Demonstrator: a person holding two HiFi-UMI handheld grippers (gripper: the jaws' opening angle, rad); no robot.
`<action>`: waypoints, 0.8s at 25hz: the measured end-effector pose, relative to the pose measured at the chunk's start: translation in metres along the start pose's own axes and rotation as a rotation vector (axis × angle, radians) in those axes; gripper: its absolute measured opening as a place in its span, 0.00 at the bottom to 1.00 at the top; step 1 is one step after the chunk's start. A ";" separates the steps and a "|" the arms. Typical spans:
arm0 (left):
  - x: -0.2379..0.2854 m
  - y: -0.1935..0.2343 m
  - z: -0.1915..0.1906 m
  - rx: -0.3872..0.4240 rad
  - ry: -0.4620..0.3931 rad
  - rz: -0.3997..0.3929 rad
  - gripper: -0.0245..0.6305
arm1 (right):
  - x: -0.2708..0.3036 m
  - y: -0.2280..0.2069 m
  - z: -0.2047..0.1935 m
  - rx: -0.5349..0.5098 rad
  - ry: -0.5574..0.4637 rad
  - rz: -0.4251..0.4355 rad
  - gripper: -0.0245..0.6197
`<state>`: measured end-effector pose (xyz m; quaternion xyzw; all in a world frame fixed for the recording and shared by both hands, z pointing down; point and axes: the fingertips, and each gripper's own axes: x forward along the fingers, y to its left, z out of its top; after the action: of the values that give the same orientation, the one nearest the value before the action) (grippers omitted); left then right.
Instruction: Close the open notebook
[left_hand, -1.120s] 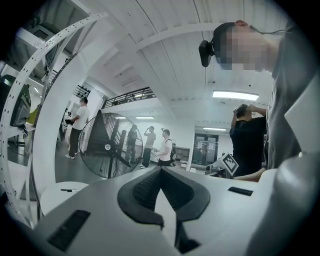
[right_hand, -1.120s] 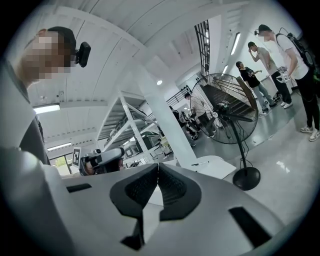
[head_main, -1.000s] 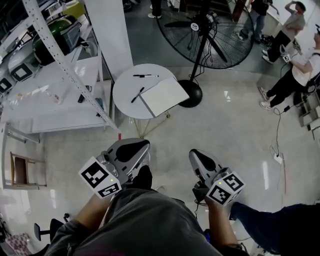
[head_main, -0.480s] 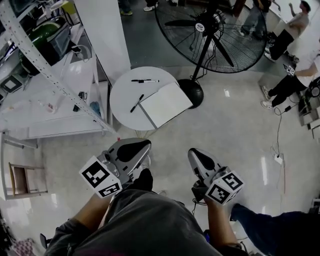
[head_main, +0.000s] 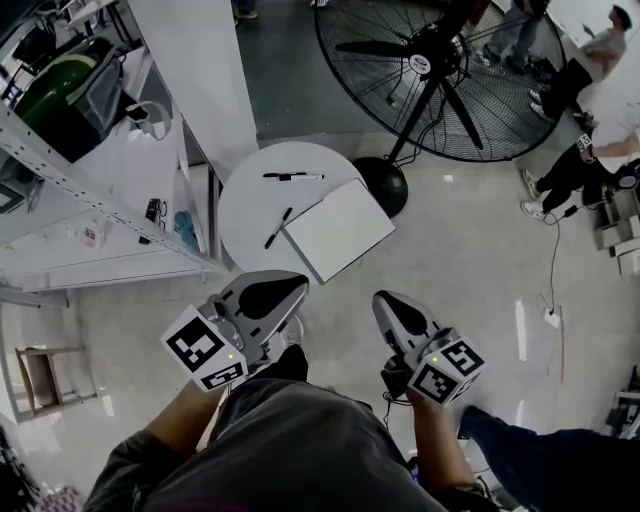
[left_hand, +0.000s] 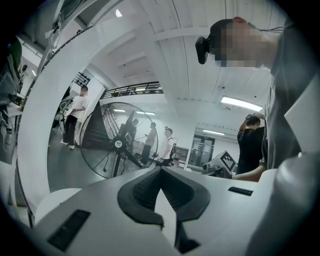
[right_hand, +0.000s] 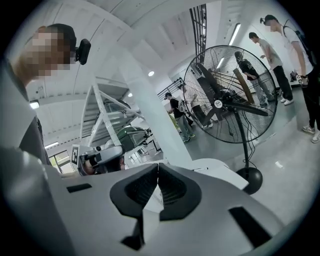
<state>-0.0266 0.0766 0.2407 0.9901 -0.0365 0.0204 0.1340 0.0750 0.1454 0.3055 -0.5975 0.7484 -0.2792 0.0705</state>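
Observation:
An open notebook lies with its white page up on a small round white table, its right corner hanging past the rim. A black pen rests beside its spine and a second pen lies farther back. My left gripper and right gripper are held side by side short of the table, above the floor, both shut and empty. In the right gripper view the shut right gripper points at the table. In the left gripper view the left gripper is shut too.
A big floor fan on a black base stands just behind the table. Metal shelving with gear and a white pillar are at the left. People stand at the far right; a cable runs across the floor.
The table and notebook have come closer to me and lower in the head view as I walk toward them. Both grippers stay shut, side by side, in the same place in the view.

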 end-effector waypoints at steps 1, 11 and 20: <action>0.001 0.009 0.002 -0.001 -0.001 -0.002 0.05 | 0.008 -0.002 0.003 0.000 0.003 -0.005 0.07; 0.011 0.079 0.011 0.001 0.016 -0.018 0.05 | 0.072 -0.020 0.024 0.011 0.014 -0.040 0.07; 0.024 0.109 0.009 -0.009 0.040 -0.019 0.05 | 0.101 -0.039 0.030 0.021 0.023 -0.049 0.07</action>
<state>-0.0107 -0.0321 0.2617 0.9892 -0.0244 0.0388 0.1392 0.0935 0.0355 0.3228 -0.6116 0.7314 -0.2954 0.0612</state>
